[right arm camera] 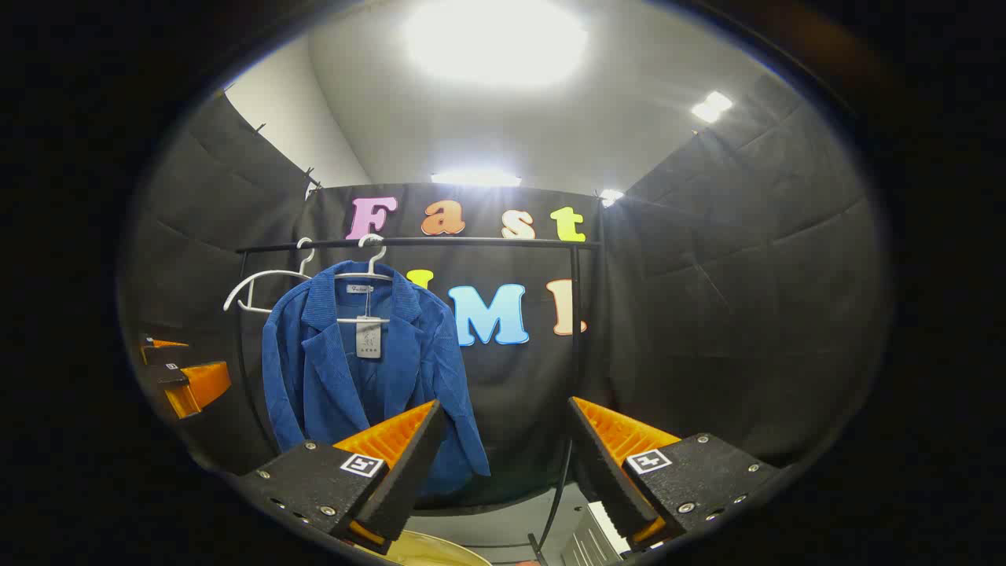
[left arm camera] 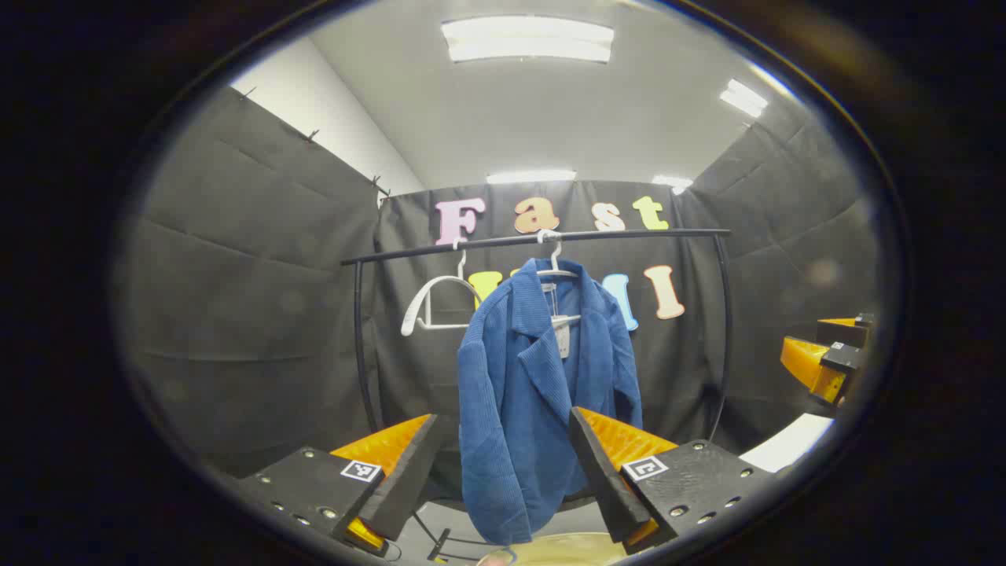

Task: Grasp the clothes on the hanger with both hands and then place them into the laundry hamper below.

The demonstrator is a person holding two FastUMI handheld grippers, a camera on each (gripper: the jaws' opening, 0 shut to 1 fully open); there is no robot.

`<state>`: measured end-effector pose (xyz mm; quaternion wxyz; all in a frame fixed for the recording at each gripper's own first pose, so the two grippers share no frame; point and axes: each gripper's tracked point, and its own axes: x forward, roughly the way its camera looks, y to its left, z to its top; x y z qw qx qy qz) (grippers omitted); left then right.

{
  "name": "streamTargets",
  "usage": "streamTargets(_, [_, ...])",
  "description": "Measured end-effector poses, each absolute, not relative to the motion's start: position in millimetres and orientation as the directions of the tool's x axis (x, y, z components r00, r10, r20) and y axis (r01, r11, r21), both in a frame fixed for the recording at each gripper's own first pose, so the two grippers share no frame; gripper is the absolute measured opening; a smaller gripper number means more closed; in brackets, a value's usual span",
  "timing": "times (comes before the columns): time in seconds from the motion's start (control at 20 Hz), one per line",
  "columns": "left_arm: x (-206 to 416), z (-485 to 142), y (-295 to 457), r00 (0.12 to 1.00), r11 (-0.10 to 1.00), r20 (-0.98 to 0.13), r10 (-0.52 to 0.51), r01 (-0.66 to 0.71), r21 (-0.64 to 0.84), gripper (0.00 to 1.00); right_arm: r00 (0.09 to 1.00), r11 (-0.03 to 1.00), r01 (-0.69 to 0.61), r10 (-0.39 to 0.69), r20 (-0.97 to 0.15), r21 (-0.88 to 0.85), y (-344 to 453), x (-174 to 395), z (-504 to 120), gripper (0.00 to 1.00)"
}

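Clothes here means one blue jacket (left arm camera: 534, 393), hanging from a white hanger (left arm camera: 555, 267) on the black rail (left arm camera: 534, 238) of a garment rack.

In the left gripper view, going left to right: an empty white hanger (left arm camera: 431, 303) hangs on the rail up and to the left of my left tool (left arm camera: 503, 464). The jacket hangs straight ahead of this tool, its lower part framed between my two fingers, which stand spread wide with nothing in them and not touching the cloth. Just below the jacket's hem I see a pale rounded rim (left arm camera: 562, 550), probably the hamper, though I cannot tell for sure. Far to the right, my right tool (left arm camera: 825, 358) shows at the edge.

In the right gripper view, left to right: my left tool (right arm camera: 185, 377) sits at the far left edge. The jacket (right arm camera: 346, 377) hangs ahead and to the left of my right tool (right arm camera: 503, 464), partly behind its left finger; a tag (right arm camera: 368, 336) dangles at the collar. This tool is also released, fingers wide apart, with the rack's right post (right arm camera: 576, 330) ahead between them.
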<state>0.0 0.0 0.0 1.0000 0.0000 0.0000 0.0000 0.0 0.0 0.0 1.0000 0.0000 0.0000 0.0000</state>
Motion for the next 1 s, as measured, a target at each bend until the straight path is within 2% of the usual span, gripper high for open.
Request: streamTargets(1.0, [-18, 13, 1, 0.999, 0.999, 0.037, 0.009, -0.011, 0.034, 0.95, 1.0, 1.0, 0.002, -0.002, 0.008, -0.002, -2, -11, 7, 0.94])
